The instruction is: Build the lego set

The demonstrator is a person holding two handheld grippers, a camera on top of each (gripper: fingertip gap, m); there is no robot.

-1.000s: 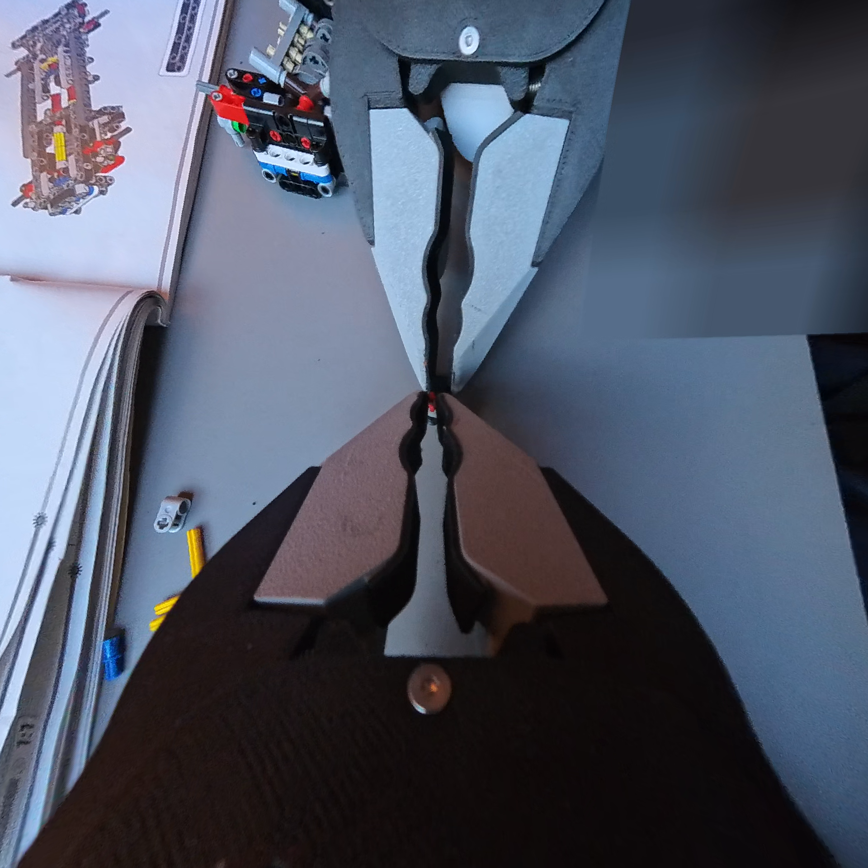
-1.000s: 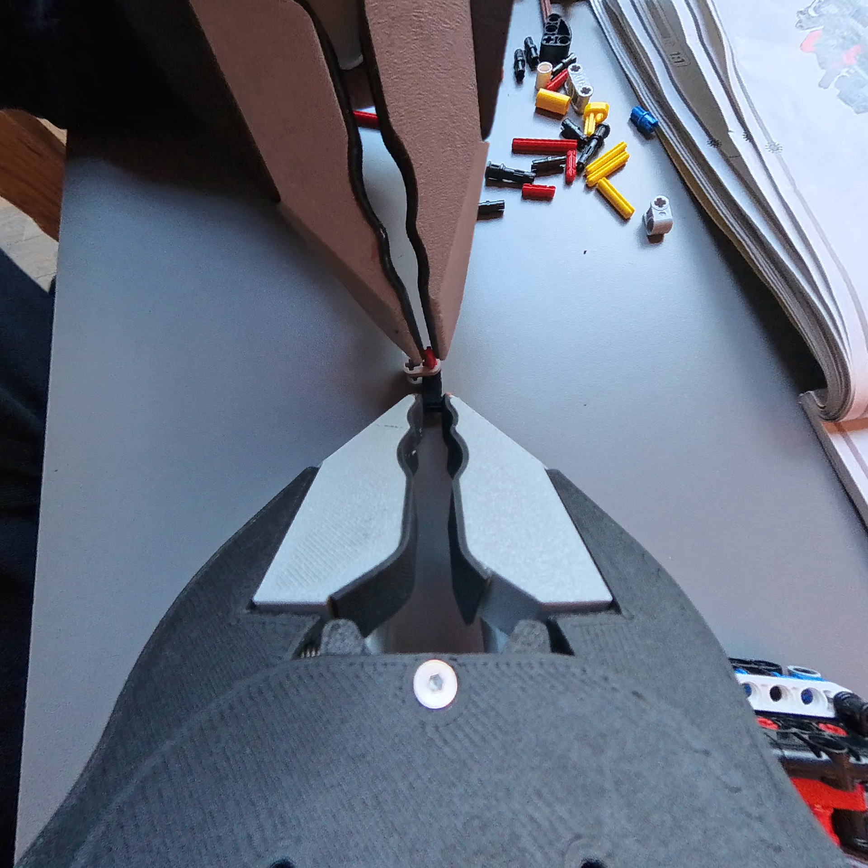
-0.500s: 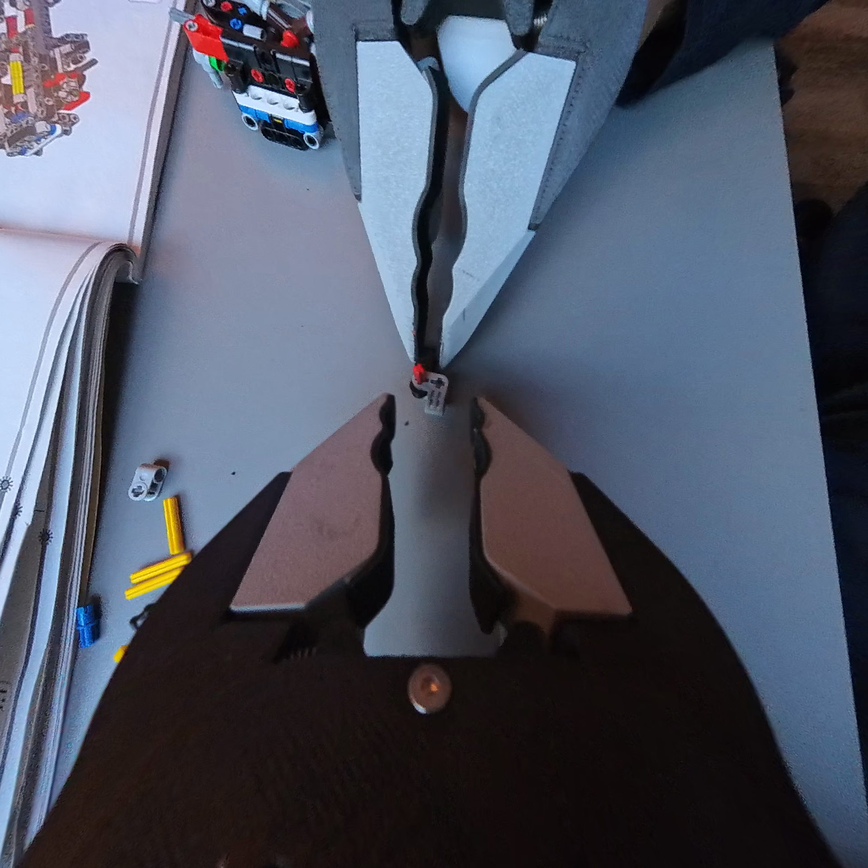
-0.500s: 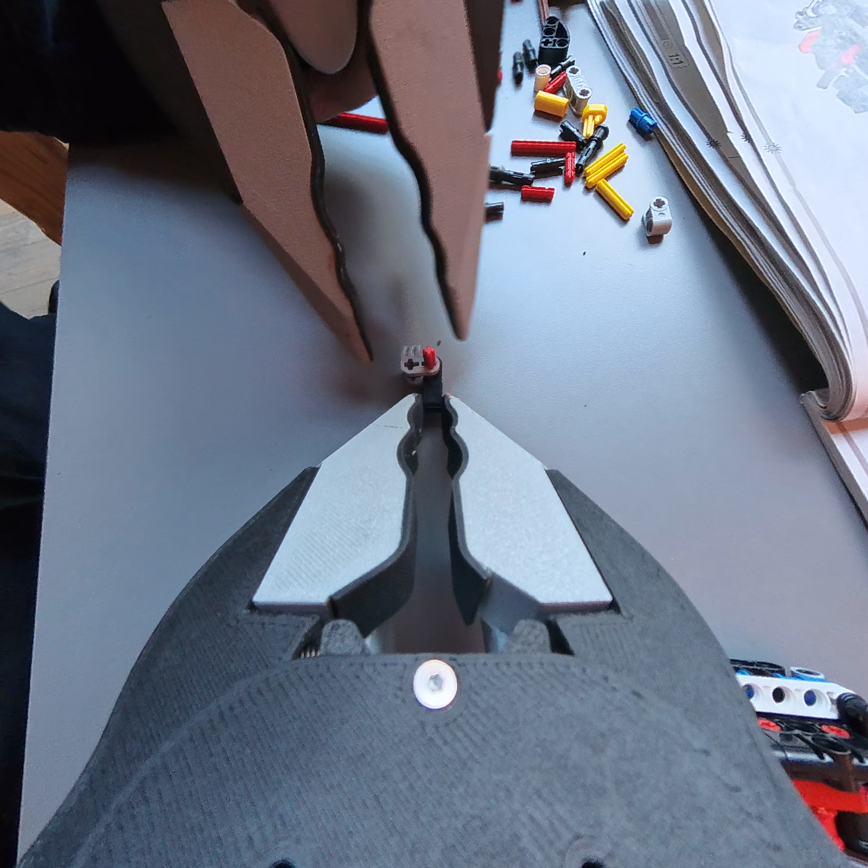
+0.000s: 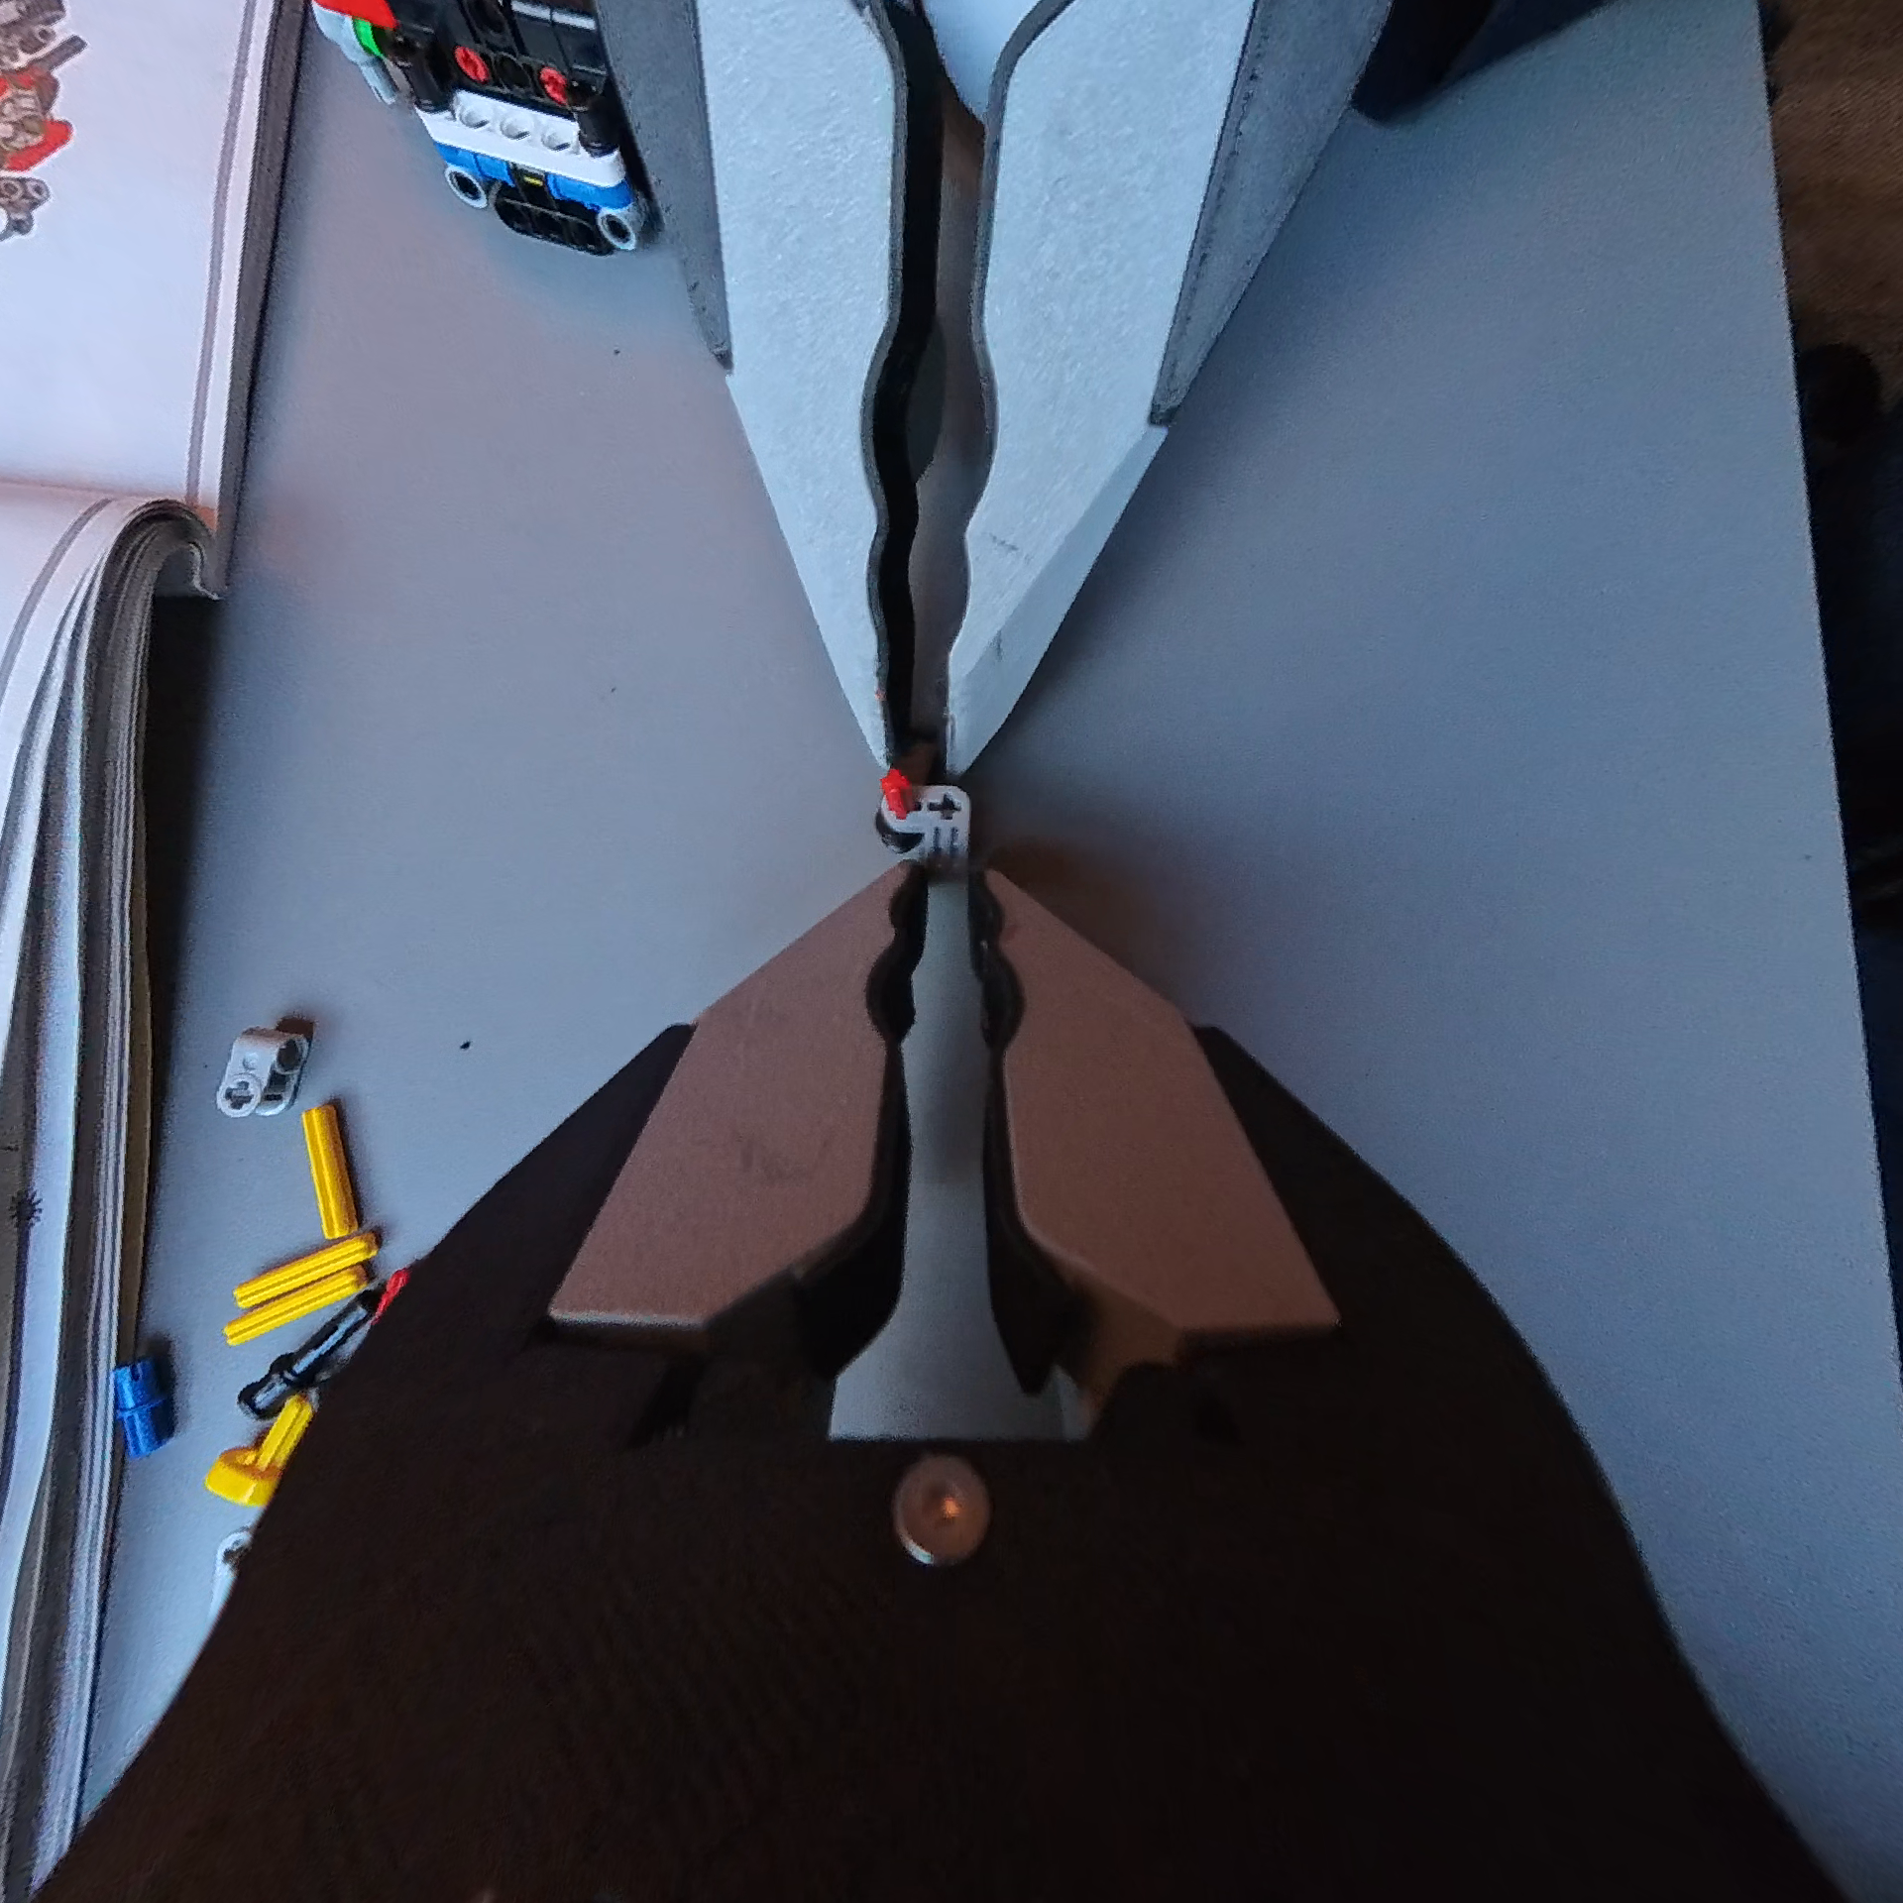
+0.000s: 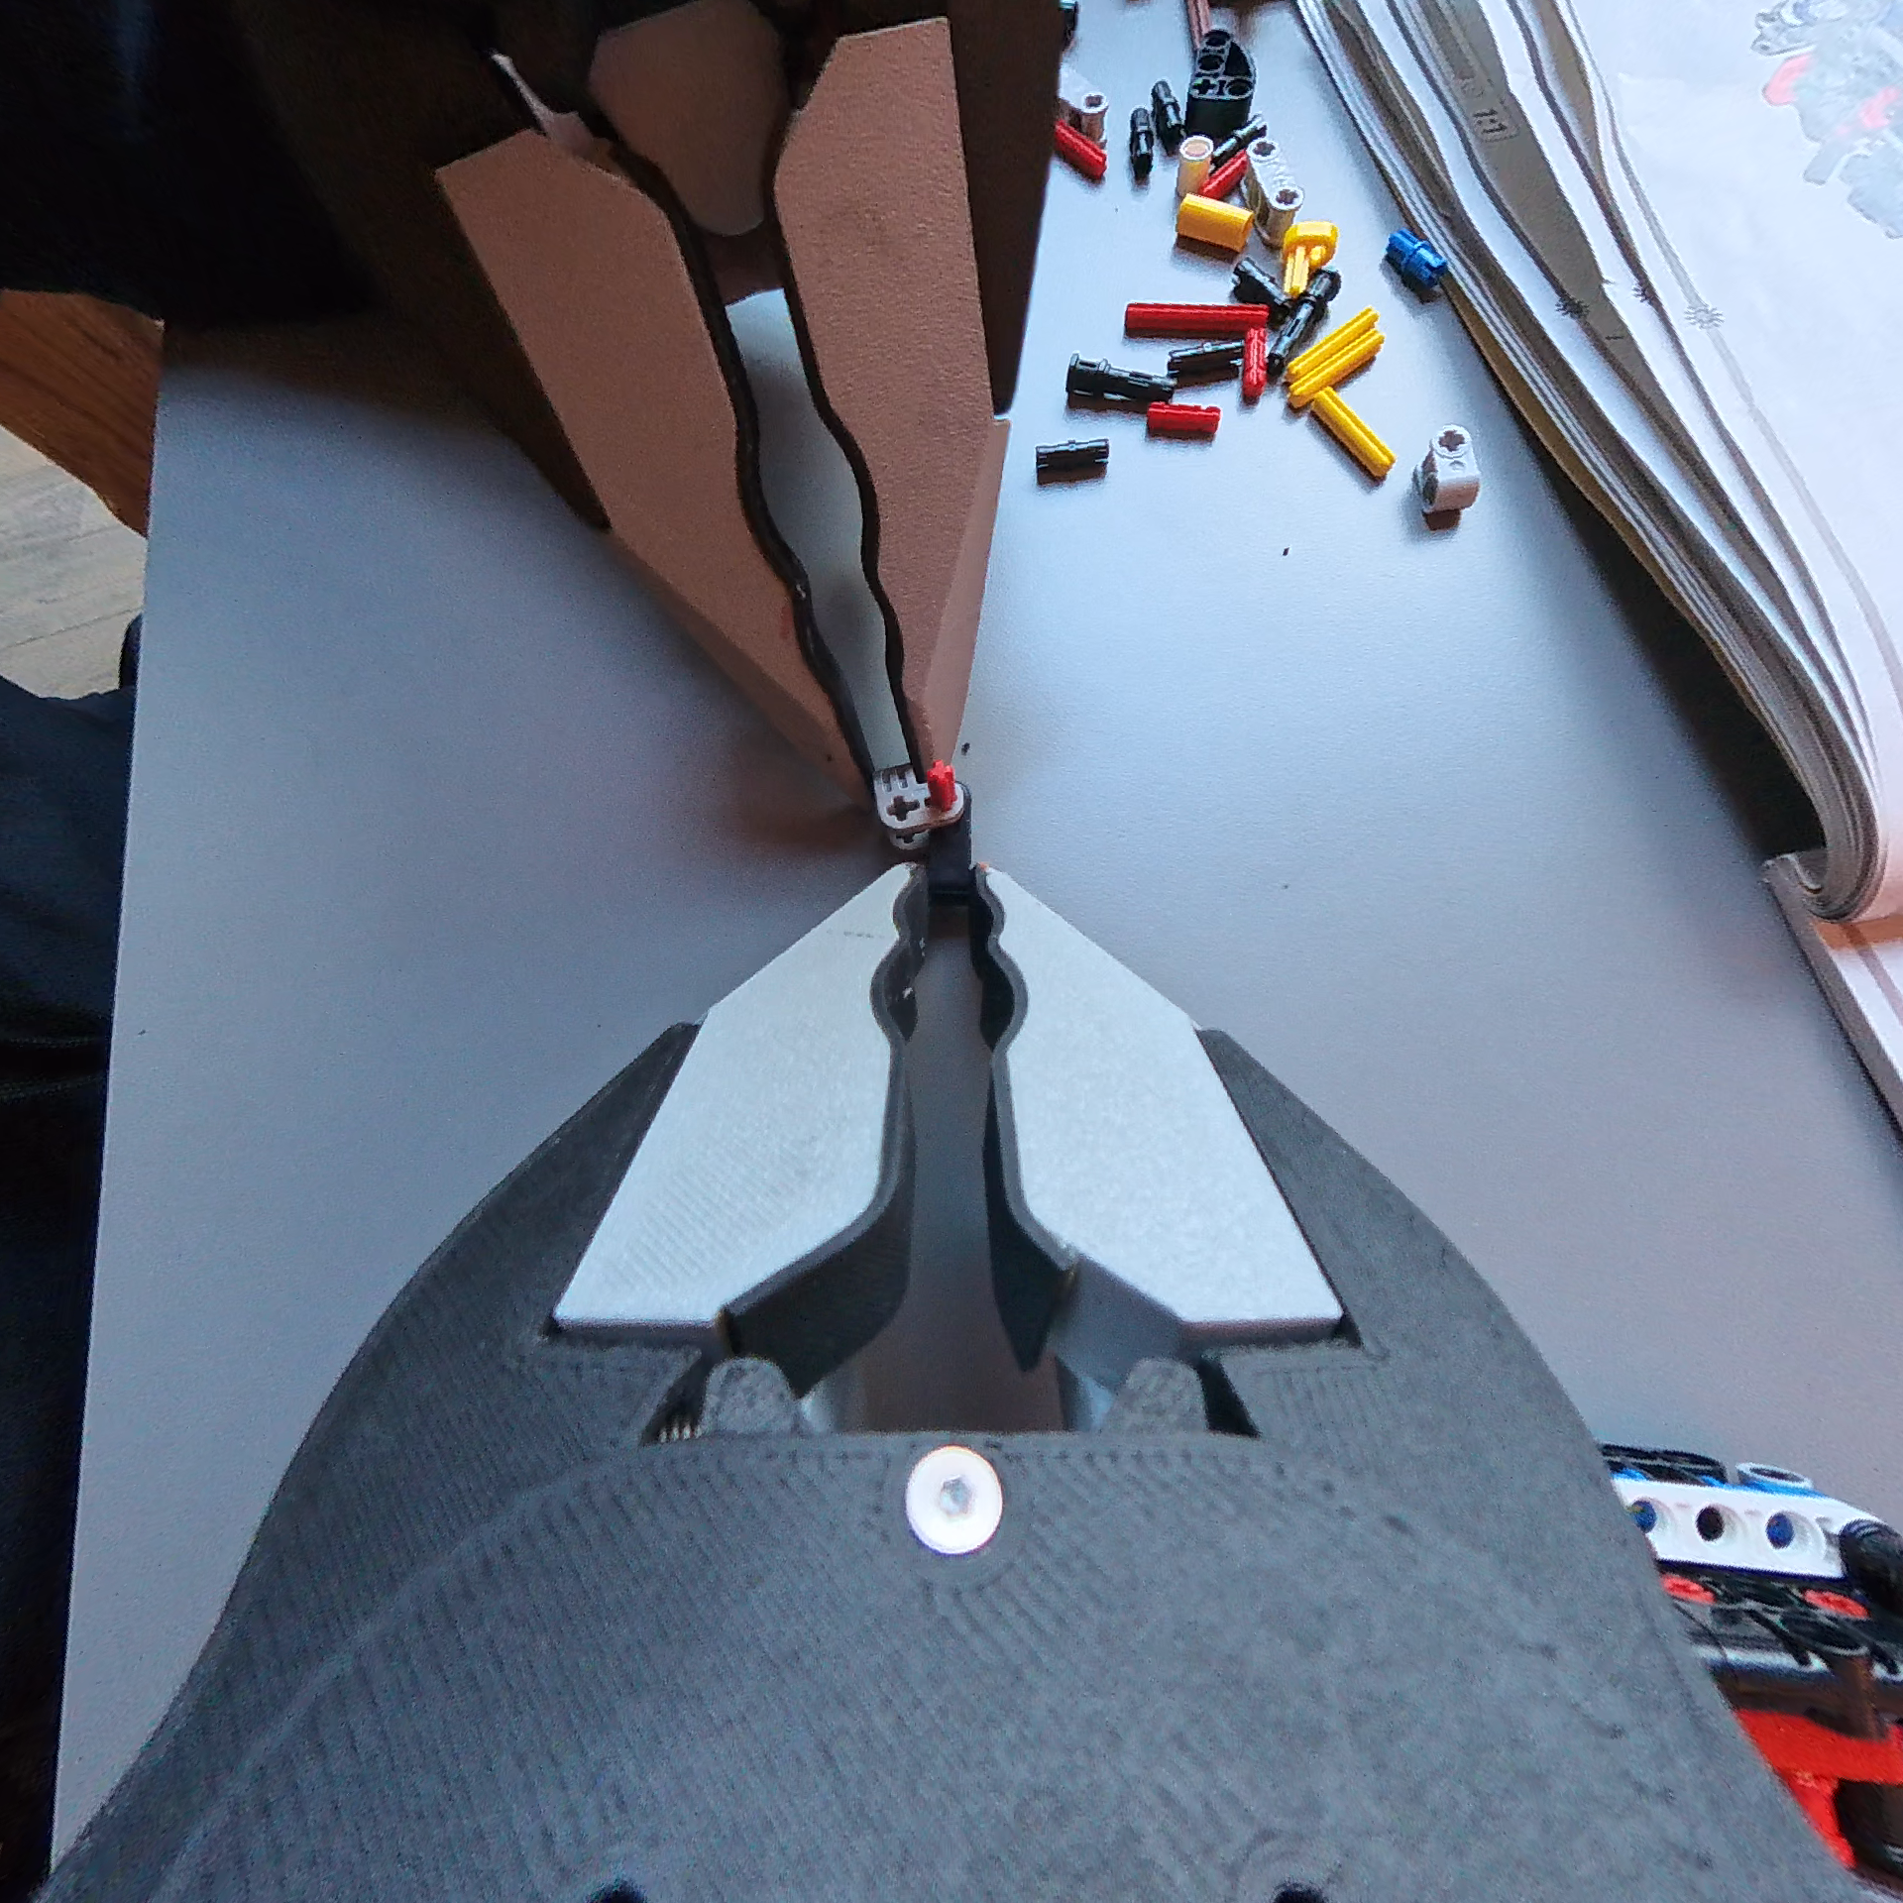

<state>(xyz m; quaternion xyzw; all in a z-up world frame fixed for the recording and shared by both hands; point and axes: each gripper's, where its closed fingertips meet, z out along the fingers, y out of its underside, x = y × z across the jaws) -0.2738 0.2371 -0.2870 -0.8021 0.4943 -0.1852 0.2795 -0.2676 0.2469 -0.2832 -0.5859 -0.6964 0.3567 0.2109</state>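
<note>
A: What changed?
B: Left gripper, wide apart half a second ago, is now clamped on the grey connector. Right gripper unchanged, clamped on the black pin.
A: Room?
B: Booklet and loose pins left; bare grey table to its right edge.

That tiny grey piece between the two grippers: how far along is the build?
Done: a blocky model stands assembled. In hand: the brown left gripper and grey right gripper pinch a grey piece joined to a red pin and black piece. Left: loose pins remain.
</note>
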